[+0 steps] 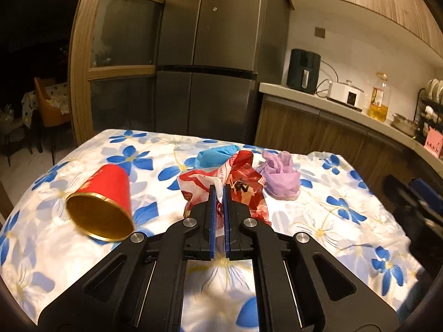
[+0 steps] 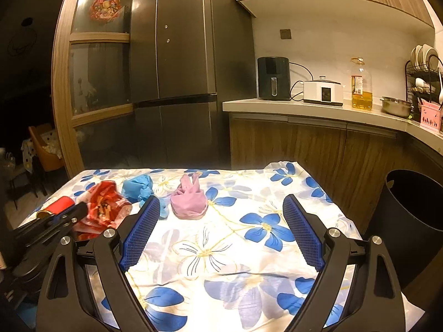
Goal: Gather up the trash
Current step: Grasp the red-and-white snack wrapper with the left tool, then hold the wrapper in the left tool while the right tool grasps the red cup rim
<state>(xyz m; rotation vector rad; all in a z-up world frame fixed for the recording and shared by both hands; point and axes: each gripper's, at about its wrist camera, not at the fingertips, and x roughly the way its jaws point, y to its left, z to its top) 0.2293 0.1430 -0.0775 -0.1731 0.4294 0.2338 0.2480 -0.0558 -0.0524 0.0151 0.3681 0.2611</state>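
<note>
In the left wrist view the left gripper (image 1: 220,191) fills the lower centre of the frame, reaching forward level over the table, its blue pads pressed nearly together and pinching a fold of the crumpled red and white wrapper (image 1: 243,185) that sits at mid-frame. To the lower left of that wrapper a red paper cup (image 1: 106,202) lies on its side on the flowered tablecloth (image 1: 346,221), its gold-lined mouth turned toward the camera. Just behind the wrapper, higher in the frame, sits a crumpled blue wad (image 1: 213,153), and to the right of the wrapper a purple wad (image 1: 281,178) rests on the cloth. In the right wrist view the right gripper (image 2: 221,207) occupies the bottom of the frame, held above the near part of the cloth with its blue pads spread wide and nothing between them. Beyond it, at centre, the purple wad appears again, with the blue wad and the wrapper to its left. A black bin (image 2: 415,221) stands beside the table at the right edge. Farther back, a dark refrigerator (image 2: 177,83) rises at upper centre.
</note>
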